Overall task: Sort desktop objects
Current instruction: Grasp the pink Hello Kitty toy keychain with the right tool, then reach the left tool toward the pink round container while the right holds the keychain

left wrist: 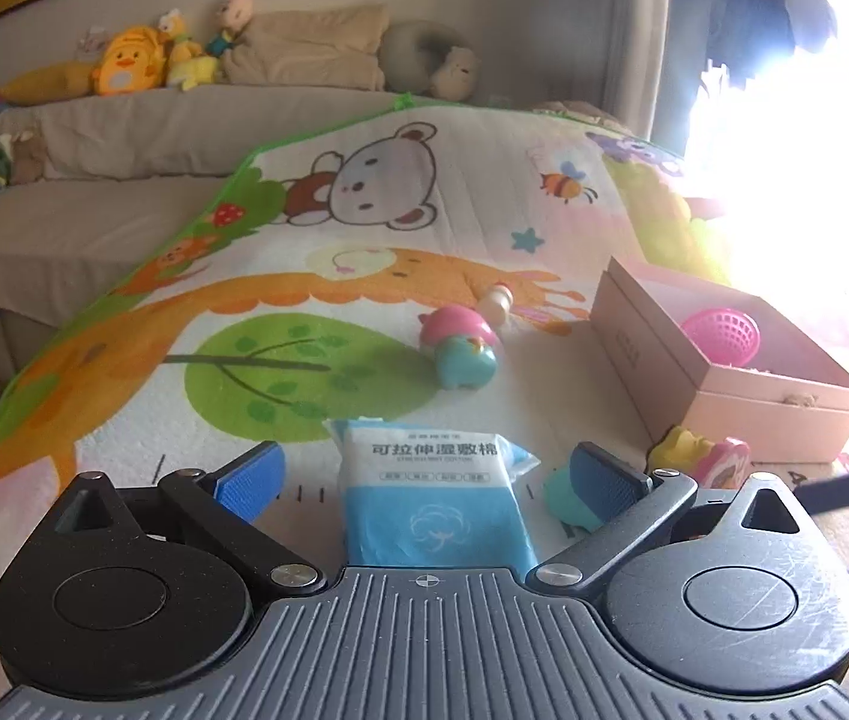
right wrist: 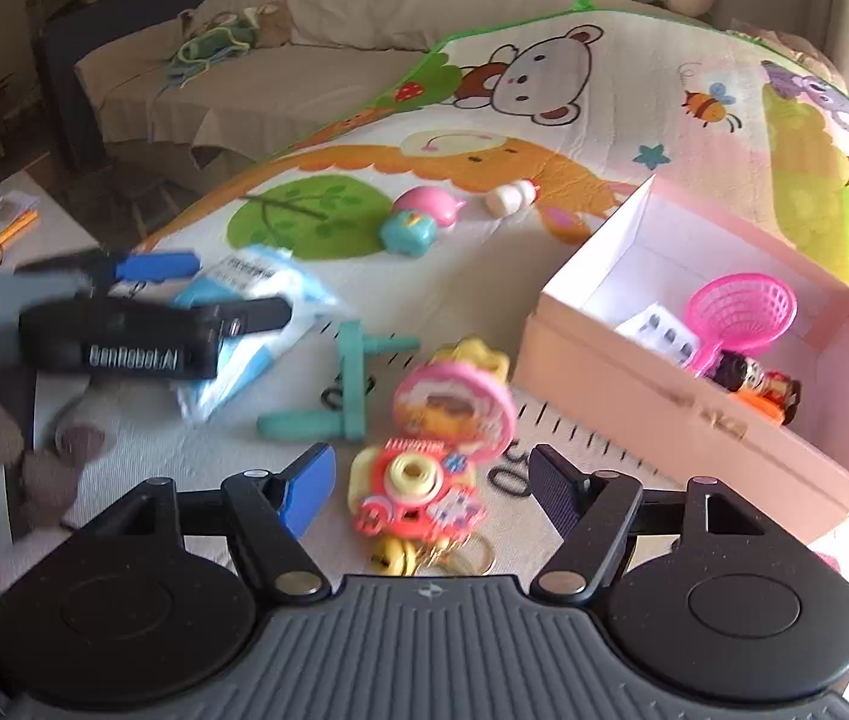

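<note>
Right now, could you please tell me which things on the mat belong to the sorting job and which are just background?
Job:
- pink cardboard box
- blue-and-white cotton pad packet
- pink-capped teal toy
- red toy camera keychain
- teal plastic stand

Lying about:
- plush toys
- beige pillows

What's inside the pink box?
In the pink box lie a pink scoop net, a silver pill pack and a small dark and orange toy. The near wall hides the floor just behind it, so more could be there.
</note>
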`<move>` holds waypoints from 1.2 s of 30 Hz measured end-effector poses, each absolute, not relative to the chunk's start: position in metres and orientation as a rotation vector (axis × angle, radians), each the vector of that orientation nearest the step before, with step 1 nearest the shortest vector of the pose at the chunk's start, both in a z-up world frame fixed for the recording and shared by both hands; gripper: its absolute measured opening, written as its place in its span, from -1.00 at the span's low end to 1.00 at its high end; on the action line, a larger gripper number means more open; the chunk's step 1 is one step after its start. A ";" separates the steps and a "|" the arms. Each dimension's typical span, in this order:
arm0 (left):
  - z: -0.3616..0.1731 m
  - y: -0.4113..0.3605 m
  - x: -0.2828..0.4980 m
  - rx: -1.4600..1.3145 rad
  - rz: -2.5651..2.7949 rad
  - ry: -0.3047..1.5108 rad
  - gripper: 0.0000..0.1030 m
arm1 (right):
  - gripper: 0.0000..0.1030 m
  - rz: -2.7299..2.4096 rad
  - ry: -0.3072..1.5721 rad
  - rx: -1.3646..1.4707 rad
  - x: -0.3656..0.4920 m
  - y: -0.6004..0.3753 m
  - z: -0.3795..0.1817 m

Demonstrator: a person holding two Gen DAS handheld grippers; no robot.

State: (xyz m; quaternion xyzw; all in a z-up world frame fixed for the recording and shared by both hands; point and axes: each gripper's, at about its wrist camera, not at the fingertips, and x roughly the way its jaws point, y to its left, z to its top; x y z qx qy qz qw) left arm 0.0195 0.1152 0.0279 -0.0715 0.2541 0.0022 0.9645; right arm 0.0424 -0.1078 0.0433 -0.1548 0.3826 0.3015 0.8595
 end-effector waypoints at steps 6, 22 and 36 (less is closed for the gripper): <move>0.052 0.106 0.002 -0.073 0.043 0.502 1.00 | 0.40 0.626 0.752 -0.311 0.044 -0.104 0.013; 0.023 -0.018 0.034 0.086 -0.172 0.629 1.00 | 0.55 0.238 0.633 -0.116 0.025 -0.236 0.014; 0.009 -0.043 0.062 0.167 -0.059 0.688 0.12 | 0.72 0.198 0.588 0.088 0.020 -0.266 0.005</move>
